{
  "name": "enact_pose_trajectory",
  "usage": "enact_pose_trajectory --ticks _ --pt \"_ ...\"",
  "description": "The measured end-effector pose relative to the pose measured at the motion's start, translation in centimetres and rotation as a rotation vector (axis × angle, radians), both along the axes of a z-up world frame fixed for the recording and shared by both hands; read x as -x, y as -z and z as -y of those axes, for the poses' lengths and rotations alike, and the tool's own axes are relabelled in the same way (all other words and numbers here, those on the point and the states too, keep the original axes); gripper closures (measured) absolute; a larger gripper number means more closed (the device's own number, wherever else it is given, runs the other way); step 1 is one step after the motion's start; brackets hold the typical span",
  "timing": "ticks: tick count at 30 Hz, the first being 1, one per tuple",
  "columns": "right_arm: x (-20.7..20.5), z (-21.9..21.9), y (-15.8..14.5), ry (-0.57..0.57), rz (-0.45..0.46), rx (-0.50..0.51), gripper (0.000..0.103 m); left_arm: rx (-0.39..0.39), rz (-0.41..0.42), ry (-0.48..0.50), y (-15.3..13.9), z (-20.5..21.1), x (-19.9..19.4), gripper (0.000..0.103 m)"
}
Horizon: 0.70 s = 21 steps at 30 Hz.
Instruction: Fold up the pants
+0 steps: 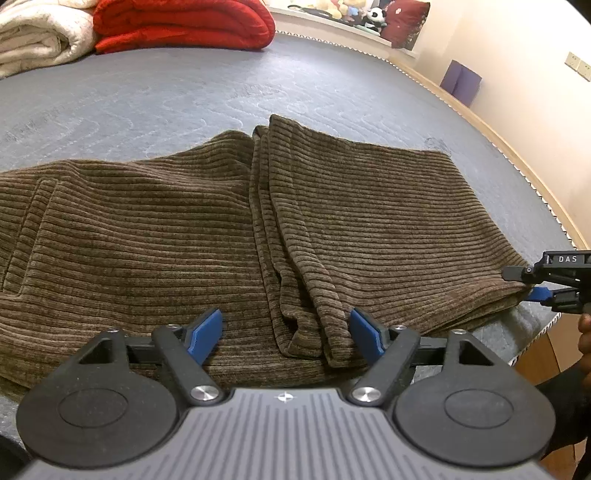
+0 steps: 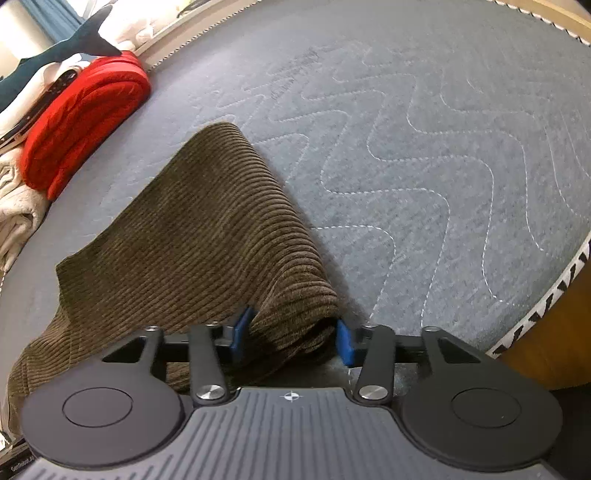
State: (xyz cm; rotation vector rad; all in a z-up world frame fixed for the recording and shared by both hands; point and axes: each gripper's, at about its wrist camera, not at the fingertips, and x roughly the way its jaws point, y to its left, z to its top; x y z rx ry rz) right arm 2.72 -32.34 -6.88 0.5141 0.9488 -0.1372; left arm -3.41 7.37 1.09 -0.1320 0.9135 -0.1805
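Brown wide-ribbed corduroy pants [image 1: 177, 236], spread flat across the near part of a grey quilted bed [image 1: 184, 96], folded end on the right overlapping the left portion, stacked edges down the middle, near right corner bunched and lifted [image 2: 295, 325]

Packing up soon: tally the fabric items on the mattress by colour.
Brown: 1, the corduroy pants
Red: 1, the folded blanket
Cream: 1, the folded blanket
Total: 3
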Motion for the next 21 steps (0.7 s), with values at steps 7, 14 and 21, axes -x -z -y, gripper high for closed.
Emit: enact_pose_trajectory --ticks 7,14,21 --pt "0.2 -1.5 -1.9 -0.070 0.045 0.085 0.069 -0.047 0.002 -0.049 -2.4 0.2 -0.5 0.020" --pt "0.2 -2.2 -3.6 -0.117 0.099 0.118 0.071 0.013 0.023 -0.025 -7.8 3.7 -3.5 0.018" --pt "2.2 -7.6 -6.4 -0.345 0.305 0.403 0.072 0.106 -0.089 0.156 -12.1 12.1 -9.0 0.012"
